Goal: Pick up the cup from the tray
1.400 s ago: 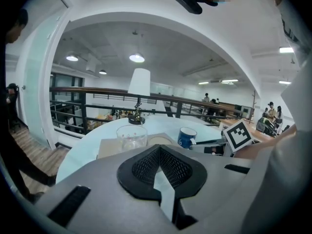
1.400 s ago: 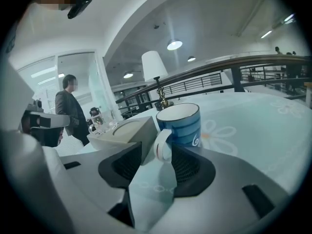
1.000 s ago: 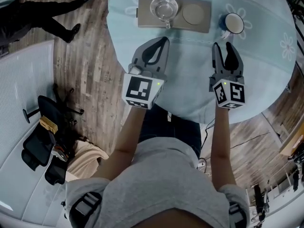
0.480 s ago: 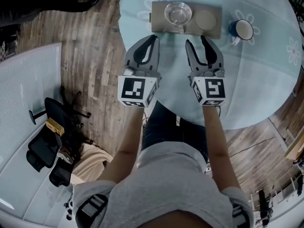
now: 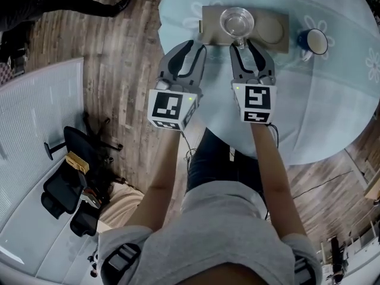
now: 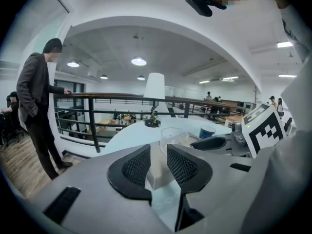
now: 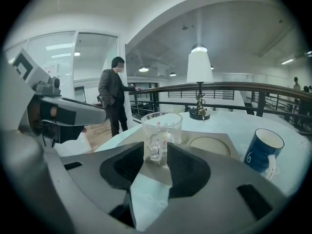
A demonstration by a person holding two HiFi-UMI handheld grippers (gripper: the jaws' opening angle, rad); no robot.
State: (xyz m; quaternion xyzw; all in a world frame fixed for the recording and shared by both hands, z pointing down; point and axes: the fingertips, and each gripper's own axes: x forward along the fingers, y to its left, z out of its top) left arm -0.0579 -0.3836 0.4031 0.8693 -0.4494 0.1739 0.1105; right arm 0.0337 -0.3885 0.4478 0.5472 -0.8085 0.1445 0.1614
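Observation:
A clear glass cup (image 5: pixel 237 21) stands on the left half of a grey tray (image 5: pixel 214 13) at the far side of the round table, its handle turned toward me. My right gripper (image 5: pixel 246 45) is right in front of it. Its jaws are closing, with the cup's handle (image 7: pixel 155 147) at the mouth of the gap and the pads not touching it. The cup (image 7: pixel 162 126) rises just beyond the tray's (image 7: pixel 234 155) near edge. My left gripper (image 5: pixel 191 47) hangs by the tray's left corner, jaws opening, nothing between them. The cup (image 6: pixel 173 135) shows past my left gripper (image 6: pixel 158 152).
A blue mug (image 5: pixel 314 40) stands on the pale blue tablecloth (image 5: pixel 309 100) right of the tray, beside a round coaster (image 5: pixel 270 28) on the tray. A white lamp (image 7: pixel 200 67) stands farther back. The table's left edge runs under my left gripper. A person (image 7: pixel 114 91) stands by a railing.
Both grippers have moved forward to the tray. The right one swung left from near the blue mug to the cup's handle. The left jaws have parted slightly.

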